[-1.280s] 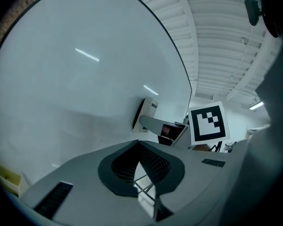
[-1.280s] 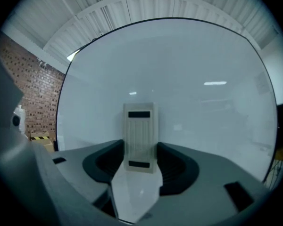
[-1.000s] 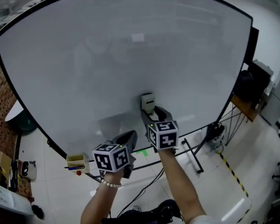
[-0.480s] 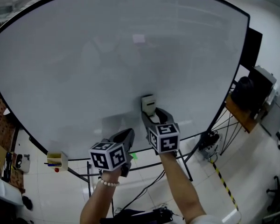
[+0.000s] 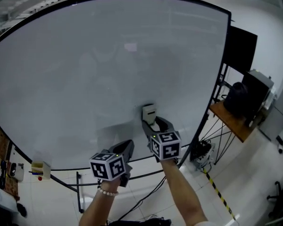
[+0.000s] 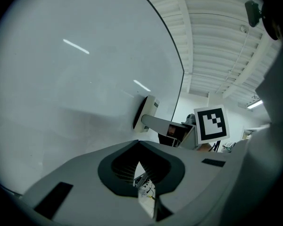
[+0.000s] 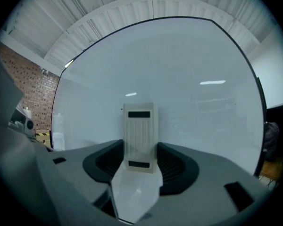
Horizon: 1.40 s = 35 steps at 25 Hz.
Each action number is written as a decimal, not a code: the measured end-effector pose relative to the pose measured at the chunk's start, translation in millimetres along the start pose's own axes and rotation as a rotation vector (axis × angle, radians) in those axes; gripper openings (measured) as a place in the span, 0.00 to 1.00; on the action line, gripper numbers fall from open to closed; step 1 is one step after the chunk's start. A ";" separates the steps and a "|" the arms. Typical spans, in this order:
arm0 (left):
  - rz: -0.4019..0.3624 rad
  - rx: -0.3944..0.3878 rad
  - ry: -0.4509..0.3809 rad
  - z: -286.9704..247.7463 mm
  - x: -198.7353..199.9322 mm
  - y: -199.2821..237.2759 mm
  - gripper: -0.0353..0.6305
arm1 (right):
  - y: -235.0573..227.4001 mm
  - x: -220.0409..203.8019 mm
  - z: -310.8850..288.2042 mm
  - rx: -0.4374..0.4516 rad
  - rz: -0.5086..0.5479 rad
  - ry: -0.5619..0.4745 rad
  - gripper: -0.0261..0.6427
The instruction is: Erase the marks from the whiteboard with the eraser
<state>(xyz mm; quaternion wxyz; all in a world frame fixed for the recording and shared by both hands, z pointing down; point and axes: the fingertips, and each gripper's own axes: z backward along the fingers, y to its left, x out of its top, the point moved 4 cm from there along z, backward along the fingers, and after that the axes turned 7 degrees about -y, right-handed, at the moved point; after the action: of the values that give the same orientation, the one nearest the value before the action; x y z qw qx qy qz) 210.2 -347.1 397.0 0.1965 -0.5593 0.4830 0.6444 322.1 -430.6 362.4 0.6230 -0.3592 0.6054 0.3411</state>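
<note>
Against the lower middle of the whiteboard [image 5: 108, 55], as the head view shows it, you have the eraser [image 5: 149, 112] set flat on the surface, with the right gripper [image 5: 154, 122] directly below it and clamped on its lower end. The left gripper [image 5: 126, 146] hangs lower and to the left, near the board's bottom edge and apart from the eraser. No distinct marks are visible on the board from here; any remaining traces are too faint to confirm. Turning to the left gripper view, the left gripper [image 6: 138, 145] has its jaws brought together at the tips with nothing between them. Beyond them the eraser [image 6: 148, 109] is seen edge-on, its dark face touching the whiteboard [image 6: 61, 79], up and to the right of these jaws. Turning to the right gripper view, the right gripper [image 7: 140, 163] has its jaws closed on the two long sides of the eraser [image 7: 140, 133]. The eraser's long axis runs straight out ahead of the jaws and upright on the whiteboard [image 7: 188, 79]. Judgement: the right hand alone carries the tool, so the next stroke depends on keeping that flat contact while you sweep. The greater unswept area appears to lie above and to either side of it.
</note>
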 end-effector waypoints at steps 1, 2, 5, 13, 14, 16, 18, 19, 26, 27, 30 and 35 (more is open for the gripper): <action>-0.004 -0.007 0.005 -9.2 -2.2 -8.3 0.03 | -9.7 0.2 2.4 0.003 0.006 0.002 0.42; -0.009 -0.014 0.010 -18.3 -4.7 -16.4 0.03 | -19.8 -0.3 5.5 0.001 0.010 0.005 0.42; -0.021 -0.034 0.020 -44.2 -9.2 -37.2 0.03 | -54.1 -1.3 15.0 -0.027 0.013 0.010 0.42; -0.025 -0.086 0.070 -97.8 -28.2 -78.5 0.03 | -149.3 -3.1 37.1 -0.063 -0.008 -0.002 0.42; -0.025 -0.093 0.077 -103.2 -31.1 -83.6 0.03 | -158.5 -3.0 40.2 -0.056 -0.011 -0.003 0.42; -0.031 -0.099 0.088 -116.6 -34.7 -93.4 0.03 | -179.0 -0.7 46.1 -0.055 0.002 0.000 0.42; -0.044 -0.106 0.095 -131.5 -36.3 -103.4 0.03 | -200.5 2.5 51.8 -0.063 0.013 0.000 0.41; -0.051 -0.111 0.101 -137.9 -37.3 -108.1 0.03 | -209.7 3.1 54.2 -0.067 0.014 -0.001 0.42; -0.071 -0.191 0.132 -172.1 -47.6 -141.5 0.03 | -264.1 -0.3 65.4 -0.123 0.025 -0.012 0.42; -0.072 -0.203 0.138 -175.3 -49.9 -146.8 0.03 | -274.4 -1.4 67.9 -0.131 0.025 -0.014 0.42; -0.074 -0.221 0.150 -180.5 -57.0 -153.8 0.03 | -300.6 -3.9 74.9 -0.145 0.020 -0.021 0.42; -0.065 -0.212 0.182 -183.9 -71.7 -142.5 0.03 | -322.9 -7.6 79.5 -0.148 0.042 -0.012 0.42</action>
<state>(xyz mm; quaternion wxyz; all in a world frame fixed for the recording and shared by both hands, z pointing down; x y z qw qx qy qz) 442.2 -416.4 421.9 0.1124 -0.6484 0.4097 0.6318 640.0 -526.6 381.8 0.5910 -0.3896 0.5822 0.4000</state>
